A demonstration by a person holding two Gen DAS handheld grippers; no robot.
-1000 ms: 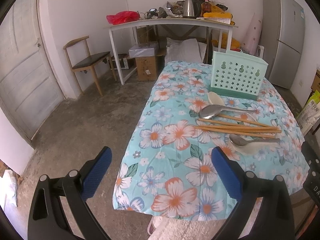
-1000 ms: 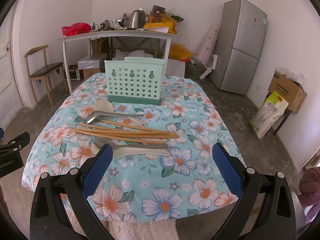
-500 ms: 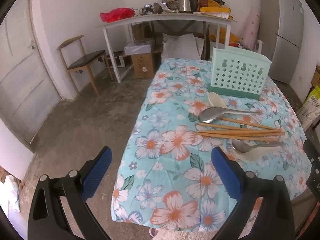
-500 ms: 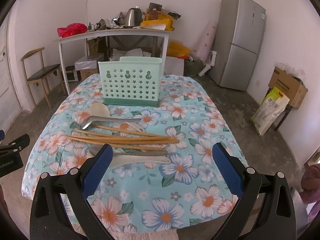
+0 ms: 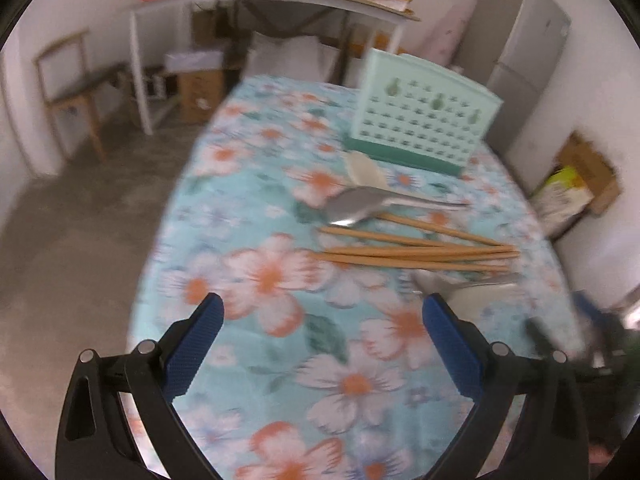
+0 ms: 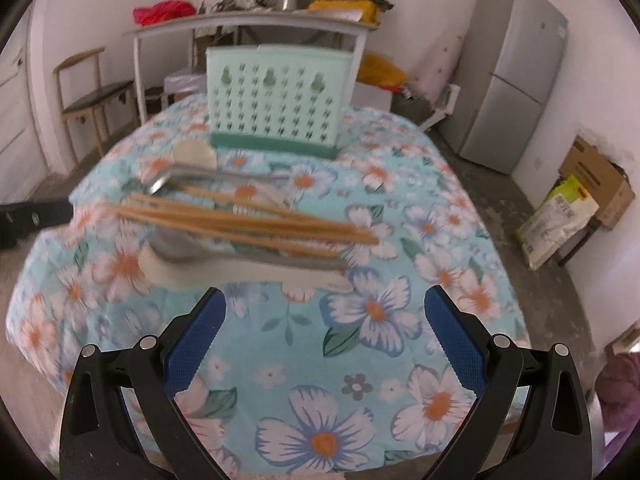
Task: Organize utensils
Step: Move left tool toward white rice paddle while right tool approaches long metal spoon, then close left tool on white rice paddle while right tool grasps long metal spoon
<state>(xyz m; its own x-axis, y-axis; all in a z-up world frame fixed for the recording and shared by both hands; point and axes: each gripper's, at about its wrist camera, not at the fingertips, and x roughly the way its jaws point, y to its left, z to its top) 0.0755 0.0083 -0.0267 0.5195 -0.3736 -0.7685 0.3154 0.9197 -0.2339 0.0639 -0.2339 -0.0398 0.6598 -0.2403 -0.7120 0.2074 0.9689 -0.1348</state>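
Bare tablecloth (image 6: 372,360) before chopsticks (image 6: 248,220)

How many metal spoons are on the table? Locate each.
2. One grey metal spoon lies behind the wooden chopsticks, toward the green perforated basket; the other lies before them, over a white spoon. None looks hidden.

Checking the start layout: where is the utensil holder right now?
The mint-green utensil holder stands upright at the table's far end, centre in the right wrist view, just beyond the white spoon and chopsticks.

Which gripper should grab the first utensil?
Right gripper, probably: open, with the white spoon and chopsticks just ahead of it. The left gripper, also open, sits off to their side.
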